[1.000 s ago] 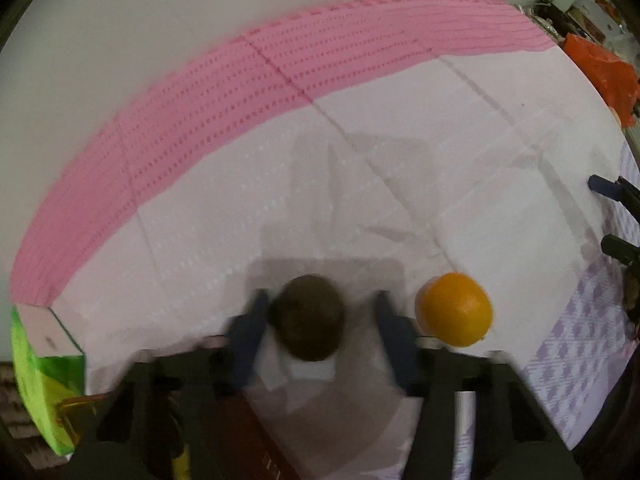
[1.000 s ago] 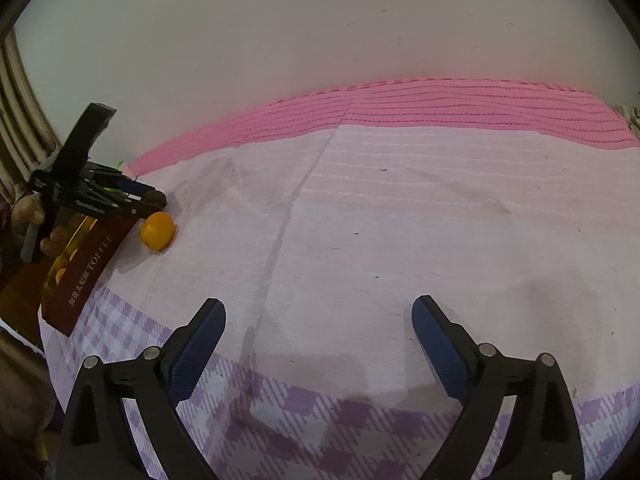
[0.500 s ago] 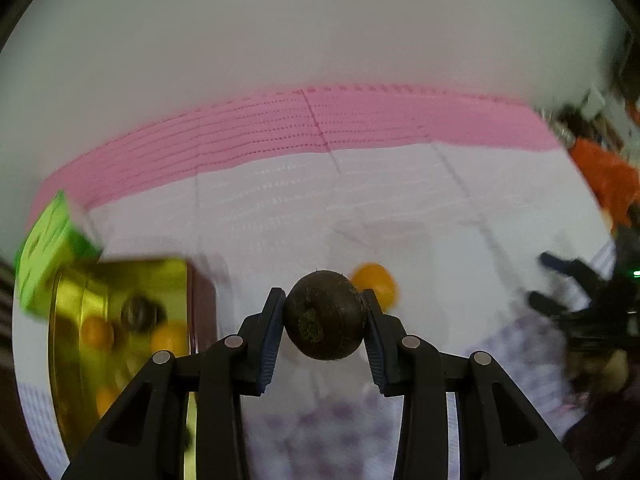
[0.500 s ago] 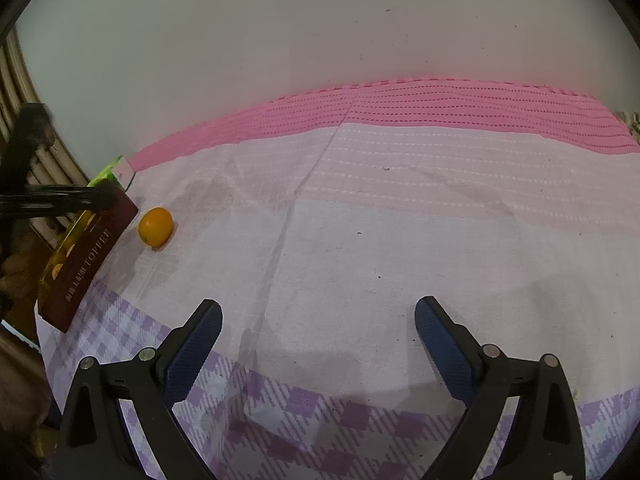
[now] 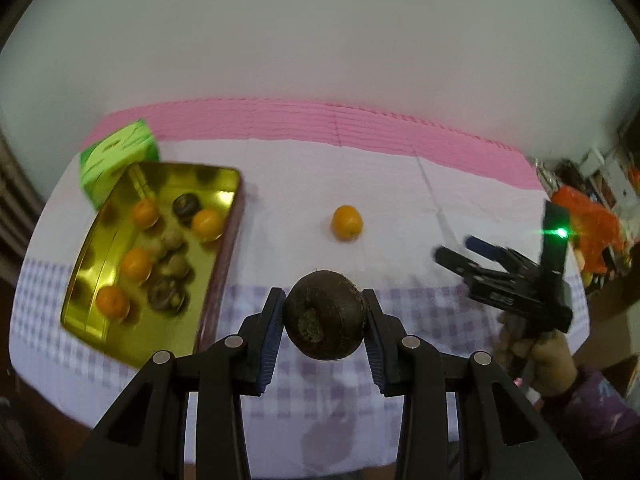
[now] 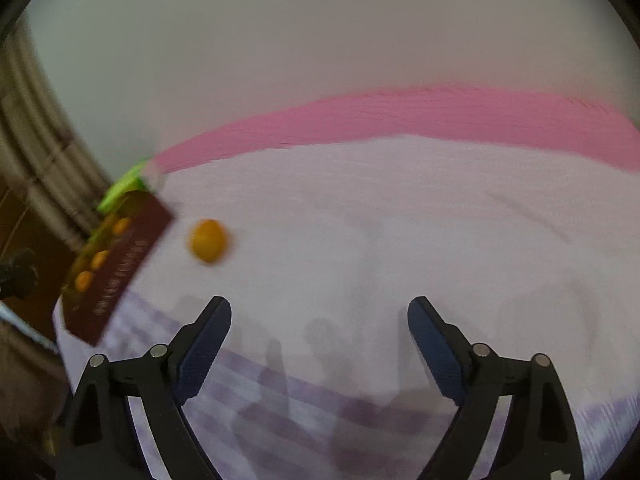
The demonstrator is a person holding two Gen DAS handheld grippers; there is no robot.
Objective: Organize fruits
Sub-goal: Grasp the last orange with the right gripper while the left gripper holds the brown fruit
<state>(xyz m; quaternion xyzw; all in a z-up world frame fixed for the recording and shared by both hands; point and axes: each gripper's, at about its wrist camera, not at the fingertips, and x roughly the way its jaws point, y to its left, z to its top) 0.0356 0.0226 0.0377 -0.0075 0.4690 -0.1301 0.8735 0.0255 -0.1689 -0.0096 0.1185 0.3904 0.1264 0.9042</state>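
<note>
My left gripper point(image 5: 324, 316) is shut on a dark brown round fruit point(image 5: 324, 316), held in the air above the checked front part of the cloth. To its left lies a gold tin point(image 5: 112, 336) with several oranges and dark and pale fruits inside. One loose orange point(image 5: 346, 222) rests on the cloth beyond the held fruit. My right gripper point(image 6: 319, 338) has its jaws wide and closing, with nothing between them; the loose orange point(image 6: 208, 240) lies ahead of it to the left, next to the tin point(image 6: 116, 276).
A green box point(image 5: 116, 156) stands behind the tin at the back left. The cloth has a pink band point(image 5: 360, 128) along the wall. Orange plastic point(image 5: 588, 220) and clutter sit off the table's right end. A person's hand point(image 5: 544, 360) holds the right gripper.
My left gripper lifted the dark fruit off the cloth and swung back and left, bringing the tin into view. The right gripper moved toward the loose orange, which now appears larger.
</note>
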